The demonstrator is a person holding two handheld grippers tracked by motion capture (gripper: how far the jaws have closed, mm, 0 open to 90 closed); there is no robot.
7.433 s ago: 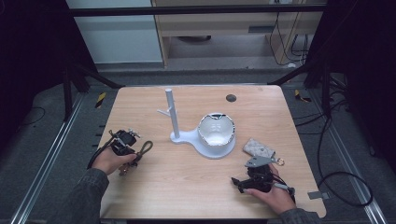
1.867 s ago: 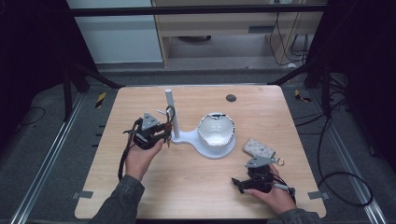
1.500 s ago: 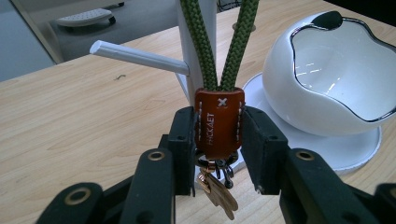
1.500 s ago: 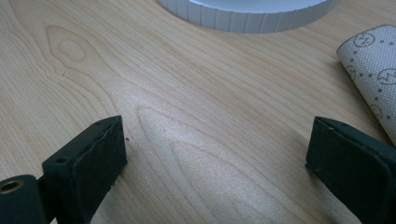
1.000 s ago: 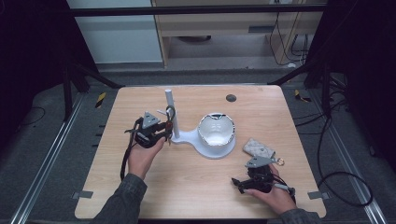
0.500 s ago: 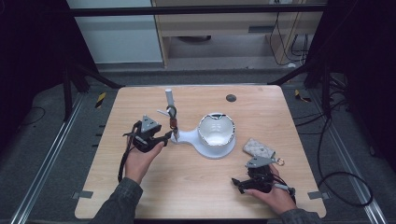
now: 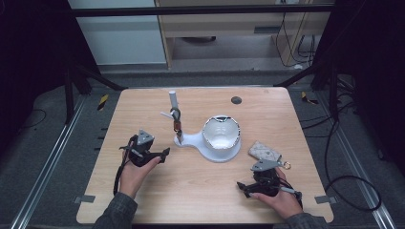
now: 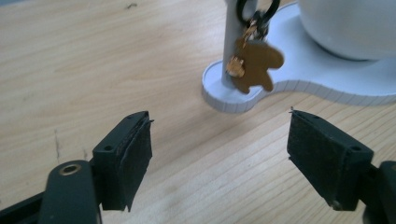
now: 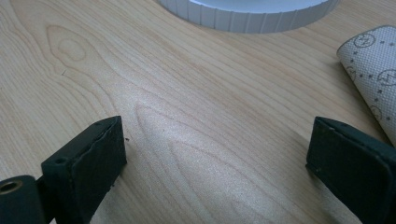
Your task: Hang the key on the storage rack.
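since the earlier frames the left gripper (image 7: 165, 153) had come back from the white post (image 7: 173, 102) and down toward the table (image 7: 143, 105), and the keychain (image 7: 177, 125) it had carried there was left hanging on the post's peg. its jaws had just been opening and stood well apart with nothing between them. in the left gripper view the keychain's brown, bear-shaped charm (image 8: 253, 64) dangled from dark rings against the post, above the white stand base (image 8: 289, 84), beyond the fingertips (image 8: 128, 154) and apart from them. a white bowl (image 7: 221, 135) sat on the same base, to the right of the post. the right gripper (image 7: 244, 186) rested near the table's front right edge, jaws wide and holding nothing, with a patterned cloth (image 9: 373, 70) just beyond them.
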